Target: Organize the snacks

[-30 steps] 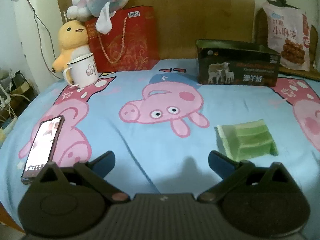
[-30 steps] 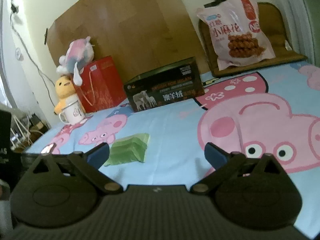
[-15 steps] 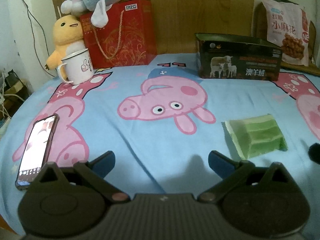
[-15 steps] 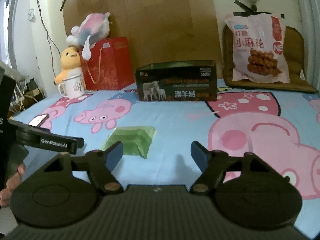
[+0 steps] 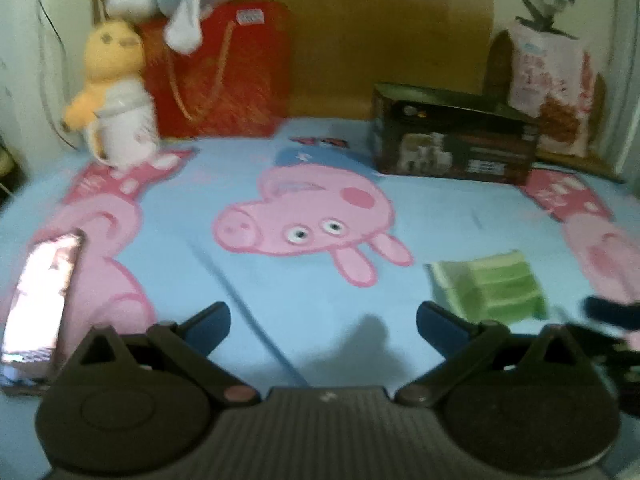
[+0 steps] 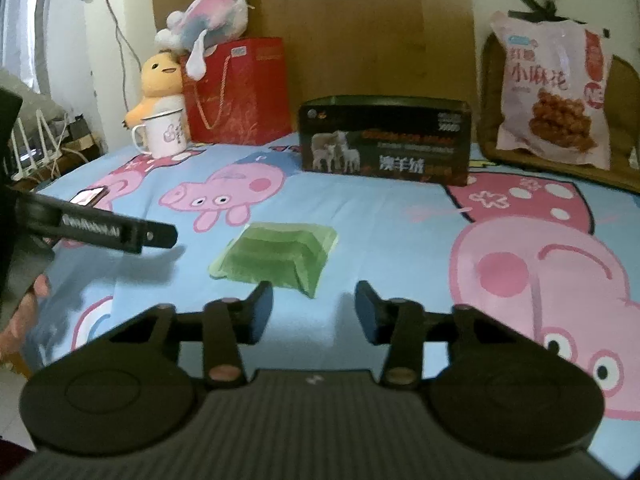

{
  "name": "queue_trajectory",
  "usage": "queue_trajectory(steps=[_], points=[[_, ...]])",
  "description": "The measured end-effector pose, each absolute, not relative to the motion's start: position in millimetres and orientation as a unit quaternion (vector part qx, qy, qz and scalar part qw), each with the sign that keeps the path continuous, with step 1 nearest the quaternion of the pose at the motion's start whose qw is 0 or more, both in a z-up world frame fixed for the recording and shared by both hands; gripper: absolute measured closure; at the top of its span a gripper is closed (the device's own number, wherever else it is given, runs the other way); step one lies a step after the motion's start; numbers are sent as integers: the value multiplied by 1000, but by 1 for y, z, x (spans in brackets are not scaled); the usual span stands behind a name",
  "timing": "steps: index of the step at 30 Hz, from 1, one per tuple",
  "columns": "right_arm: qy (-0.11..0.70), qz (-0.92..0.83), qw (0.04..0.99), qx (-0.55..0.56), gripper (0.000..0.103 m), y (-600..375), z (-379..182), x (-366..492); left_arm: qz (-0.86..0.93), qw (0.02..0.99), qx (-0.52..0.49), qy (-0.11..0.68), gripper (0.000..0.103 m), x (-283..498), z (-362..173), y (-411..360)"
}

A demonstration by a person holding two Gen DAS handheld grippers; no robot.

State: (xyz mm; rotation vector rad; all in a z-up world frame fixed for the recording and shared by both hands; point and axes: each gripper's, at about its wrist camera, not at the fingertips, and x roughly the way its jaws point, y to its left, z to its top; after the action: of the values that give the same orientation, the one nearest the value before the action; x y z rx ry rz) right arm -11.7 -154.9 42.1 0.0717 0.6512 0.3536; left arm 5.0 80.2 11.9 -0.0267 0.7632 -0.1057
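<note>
A green snack packet (image 6: 276, 258) lies flat on the blue pig-print bed sheet (image 6: 380, 216); it also shows in the left wrist view (image 5: 490, 286), front right. My right gripper (image 6: 314, 312) is open and empty, just short of the packet's near edge. My left gripper (image 5: 322, 326) is open and empty, to the left of the packet. A dark open-topped box (image 6: 386, 142) stands at the back and also shows in the left wrist view (image 5: 454, 140). A pink snack bag (image 6: 554, 92) leans at the back right.
A white mug (image 6: 164, 134), a yellow plush (image 6: 160, 80) and a red gift bag (image 6: 240, 92) stand at the back left. A phone (image 5: 38, 300) lies on the sheet's left. The left gripper's finger (image 6: 116, 232) reaches in from the left in the right wrist view.
My right gripper has swung left and moved up to the green packet, its jaws narrower but still open. The left gripper shifted slightly; the right gripper's tip now shows at its right edge.
</note>
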Motion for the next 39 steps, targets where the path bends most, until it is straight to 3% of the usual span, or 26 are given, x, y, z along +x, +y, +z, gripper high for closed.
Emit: queue_trajectory(steps=[2, 7, 9, 14, 18, 20, 39], points=[[320, 177, 930, 34, 61, -153, 41, -10, -93, 913, -32, 396, 1, 12, 11, 82], [316, 192, 929, 17, 61, -148, 42, -2, -141, 903, -60, 401, 28, 23, 13, 73], [318, 198, 927, 13, 61, -148, 42, 5, -158, 893, -76, 414, 32, 33, 12, 68], [336, 217, 916, 23, 61, -149, 36, 21, -203, 880, -99, 419, 32, 51, 5, 53], [343, 232, 910, 34, 83, -151, 32, 25, -200, 888, -78, 407, 32, 54, 4, 35], [345, 234, 908, 39, 90, -153, 32, 22, -226, 881, -78, 409, 40, 50, 4, 27], [341, 209, 913, 74, 93, -207, 35, -39, -279, 862, -28, 423, 33, -6, 3, -36]])
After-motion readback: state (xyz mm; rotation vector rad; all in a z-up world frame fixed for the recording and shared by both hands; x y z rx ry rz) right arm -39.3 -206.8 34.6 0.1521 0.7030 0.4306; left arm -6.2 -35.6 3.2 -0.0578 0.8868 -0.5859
